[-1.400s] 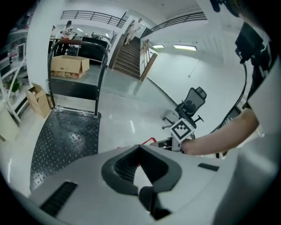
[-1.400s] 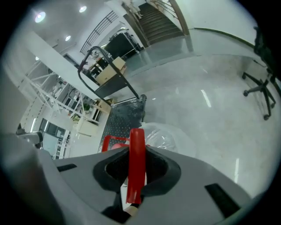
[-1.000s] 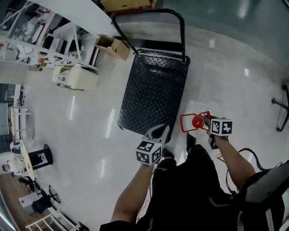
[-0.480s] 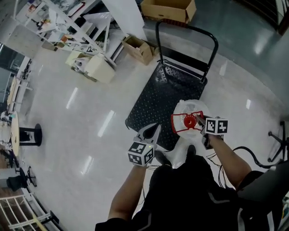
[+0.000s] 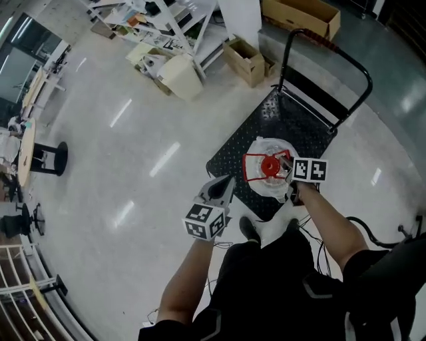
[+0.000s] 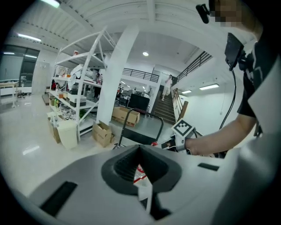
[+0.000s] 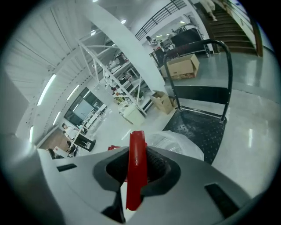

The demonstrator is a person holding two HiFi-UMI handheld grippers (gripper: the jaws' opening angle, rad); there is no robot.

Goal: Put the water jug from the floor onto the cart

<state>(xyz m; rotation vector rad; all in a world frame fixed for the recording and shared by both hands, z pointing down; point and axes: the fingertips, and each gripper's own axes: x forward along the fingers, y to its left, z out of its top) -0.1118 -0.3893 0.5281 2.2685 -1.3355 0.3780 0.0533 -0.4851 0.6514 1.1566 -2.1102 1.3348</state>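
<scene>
The water jug (image 5: 265, 183) hangs from your right gripper (image 5: 289, 168) above the near end of the cart (image 5: 266, 126). Its clear body is wrapped in plastic and its red cap (image 5: 269, 166) faces up. I cannot tell whether its base touches the cart's black studded deck. In the right gripper view, your fingers (image 7: 160, 169) pinch the jug's red handle (image 7: 136, 158), which stands upright between them, with the jug's body just beyond.

Your left gripper (image 5: 225, 183) is out to the jug's left, over the pale floor (image 5: 133, 153) beside the cart's near corner. Its fingers (image 6: 123, 165) are pressed together with nothing between them. That gripper's view looks across at your right hand (image 6: 199, 143).

The cart's black push bar (image 5: 333, 50) rises at its far end. Past it, two open cardboard boxes (image 5: 249, 60) sit on the floor, beside white shelving (image 5: 166, 20).
</scene>
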